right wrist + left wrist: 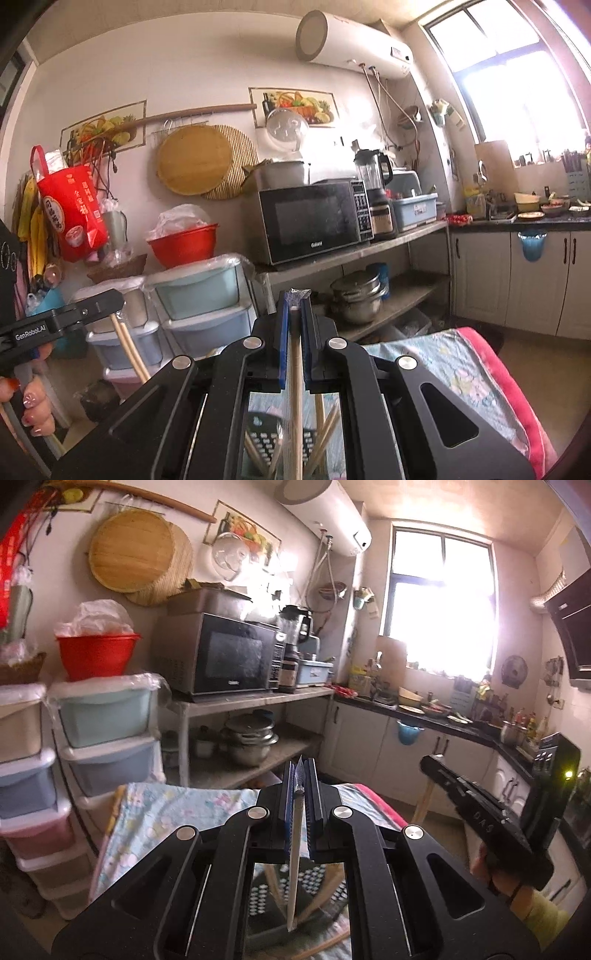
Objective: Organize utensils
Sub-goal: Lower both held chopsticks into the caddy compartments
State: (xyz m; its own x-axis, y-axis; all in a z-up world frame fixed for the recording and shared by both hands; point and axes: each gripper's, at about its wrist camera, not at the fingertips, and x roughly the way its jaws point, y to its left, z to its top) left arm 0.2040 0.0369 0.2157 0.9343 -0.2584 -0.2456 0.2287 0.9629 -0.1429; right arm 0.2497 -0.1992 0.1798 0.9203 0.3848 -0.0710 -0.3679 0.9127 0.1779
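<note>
claws level: left claw (303, 775) pinches chopstick (295, 867), right claw (294, 306) likewise.

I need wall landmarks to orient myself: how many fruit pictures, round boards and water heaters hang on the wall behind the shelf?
Fruit pictures: 2, left picture and right picture
Round boards: 2, solid board and ribbed board behind it
Water heater: 1
Total: 5
</note>
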